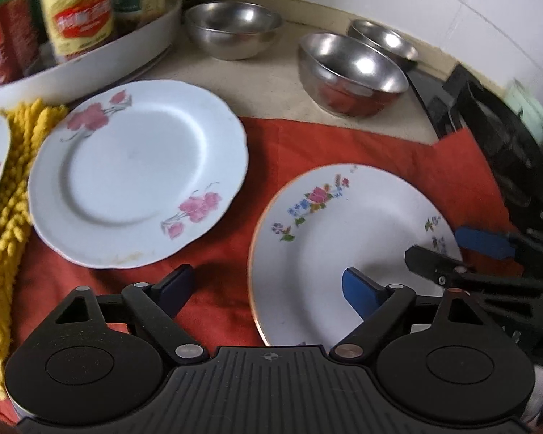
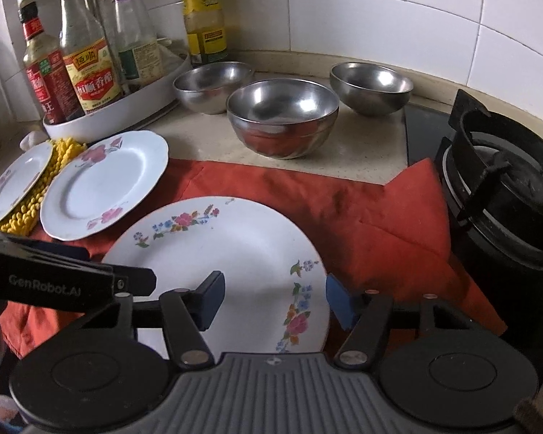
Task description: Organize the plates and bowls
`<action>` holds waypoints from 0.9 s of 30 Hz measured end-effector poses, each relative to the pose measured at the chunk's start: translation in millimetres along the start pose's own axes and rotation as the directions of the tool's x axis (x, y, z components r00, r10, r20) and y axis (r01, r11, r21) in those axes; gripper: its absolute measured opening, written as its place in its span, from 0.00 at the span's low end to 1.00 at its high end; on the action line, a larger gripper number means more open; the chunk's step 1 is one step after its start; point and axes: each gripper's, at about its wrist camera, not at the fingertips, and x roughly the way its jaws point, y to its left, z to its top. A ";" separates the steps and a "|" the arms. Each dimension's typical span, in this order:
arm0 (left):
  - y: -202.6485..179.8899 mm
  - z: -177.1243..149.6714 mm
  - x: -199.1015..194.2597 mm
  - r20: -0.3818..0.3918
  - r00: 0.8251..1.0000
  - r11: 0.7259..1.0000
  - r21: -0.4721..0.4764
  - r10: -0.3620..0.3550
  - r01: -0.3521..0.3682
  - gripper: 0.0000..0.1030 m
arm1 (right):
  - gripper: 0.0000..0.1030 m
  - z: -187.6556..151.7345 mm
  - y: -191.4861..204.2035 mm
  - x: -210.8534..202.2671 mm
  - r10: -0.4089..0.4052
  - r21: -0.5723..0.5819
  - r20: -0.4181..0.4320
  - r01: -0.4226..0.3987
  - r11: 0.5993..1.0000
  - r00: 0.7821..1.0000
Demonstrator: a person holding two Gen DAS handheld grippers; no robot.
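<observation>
With my right gripper (image 2: pixel 273 296) and left gripper (image 1: pixel 268 291) both apart astride opposite rims of the multicolour-flowered plate (image 2: pixel 217 253) on the red cloth (image 2: pixel 362 217), I fear a shallow bite lets it slip.

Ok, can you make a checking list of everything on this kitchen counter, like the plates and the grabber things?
Surface: pale speckled counter, partly covered by a red cloth.
Job's things: multicolour-flower plate on the cloth; two pink-flower plates to its left; three steel bowls behind, upright and empty.
Clutter: yellow shaggy mat under the pink-flower plates; white tray of sauce bottles.
Grippers: left gripper straddles the near plate's left rim, right gripper its right rim; neither presses it.
Cables: nothing seen.
Surroundings: white tiled wall; black stove burner at right.
</observation>
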 end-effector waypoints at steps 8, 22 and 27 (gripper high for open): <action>-12.5 1.3 -0.1 0.013 1.000 0.998 0.058 -0.028 0.027 0.71 | 0.51 -3.7 -11.8 9.0 0.069 0.070 -0.043 -0.065 0.995 0.997; 2.7 -5.1 -16.5 -0.003 1.000 1.000 -0.002 0.006 -0.006 0.73 | 0.49 11.7 -3.2 16.2 0.166 -0.003 -0.125 -0.167 0.986 0.978; 25.5 -4.5 -38.7 0.067 0.995 0.994 -0.083 0.076 -0.070 0.79 | 0.49 29.3 -11.7 8.4 0.150 -0.056 -0.047 -0.153 0.987 0.988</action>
